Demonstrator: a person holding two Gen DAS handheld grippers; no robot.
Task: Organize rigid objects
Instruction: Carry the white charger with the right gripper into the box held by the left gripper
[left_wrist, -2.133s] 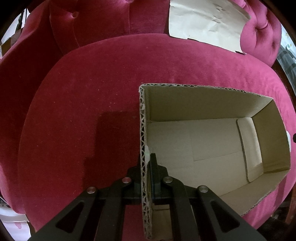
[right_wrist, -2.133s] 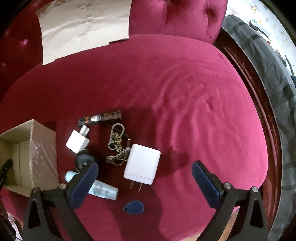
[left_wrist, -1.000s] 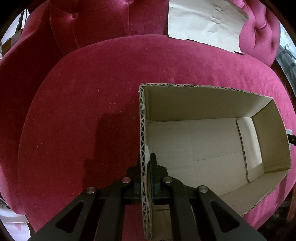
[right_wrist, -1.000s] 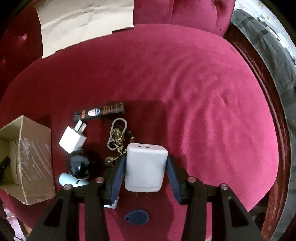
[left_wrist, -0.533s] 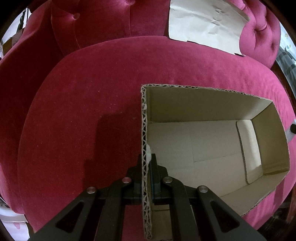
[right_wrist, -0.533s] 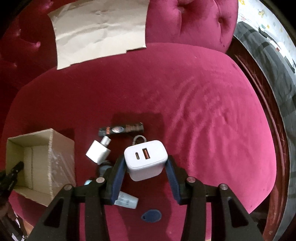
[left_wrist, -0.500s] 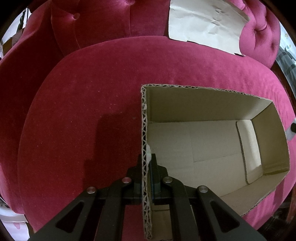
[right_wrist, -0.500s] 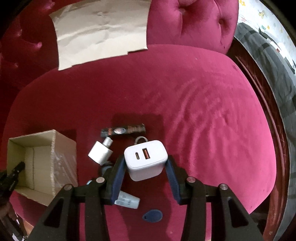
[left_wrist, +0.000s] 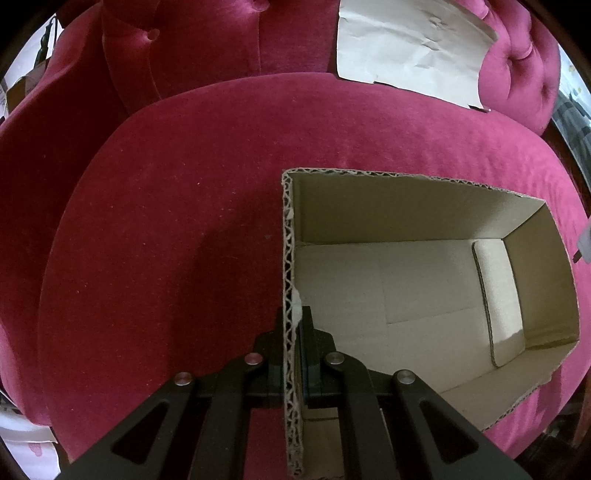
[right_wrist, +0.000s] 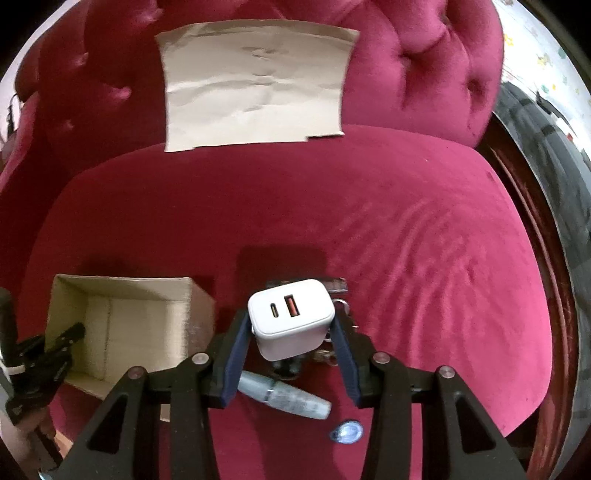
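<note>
An open cardboard box (left_wrist: 424, 288) with nothing inside sits on the crimson velvet seat. My left gripper (left_wrist: 293, 321) is shut on the box's near-left wall, one finger inside and one outside. From the right wrist the same box (right_wrist: 125, 325) lies at the lower left, with the left gripper (right_wrist: 55, 343) on its edge. My right gripper (right_wrist: 291, 332) is shut on a white two-port charger (right_wrist: 290, 317), held above the seat. Under it lie a pale tube (right_wrist: 284, 397), a blue oval tag (right_wrist: 347, 432) and a dark stick (right_wrist: 338, 284), partly hidden.
A creased sheet of brown paper (right_wrist: 255, 85) leans on the tufted backrest (right_wrist: 424, 62), also seen from the left wrist as paper (left_wrist: 410, 48). The seat's dark wooden rim (right_wrist: 532, 229) curves along the right, with grey fabric beyond. Bare velvet (right_wrist: 424, 258) spreads right of the objects.
My right gripper has risen with the white charger and swung toward the box, which now looks nearer. The left gripper and box stay still.
</note>
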